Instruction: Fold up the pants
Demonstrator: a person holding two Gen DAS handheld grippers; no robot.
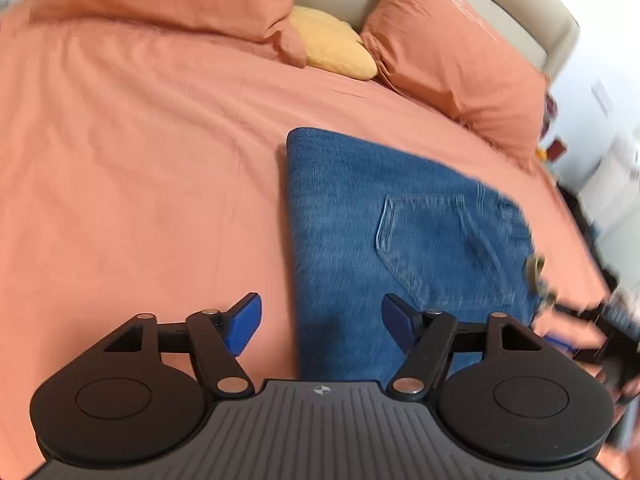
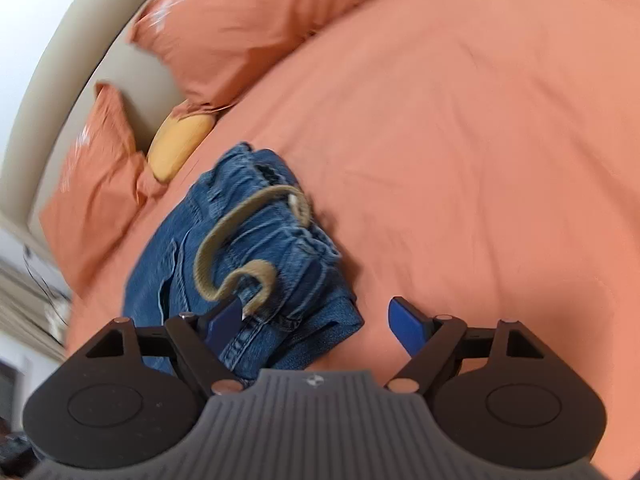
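Folded blue denim pants [image 1: 400,240] – rectangular – on smooth orange sheet [image 1: 140,160].

Bare sheet [image 1: 140,160] left of jeans [image 1: 380,220]

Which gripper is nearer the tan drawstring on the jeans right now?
Right. The right gripper is open at the waistband, one finger beside the drawstring. The left gripper is open at the jeans' opposite side.
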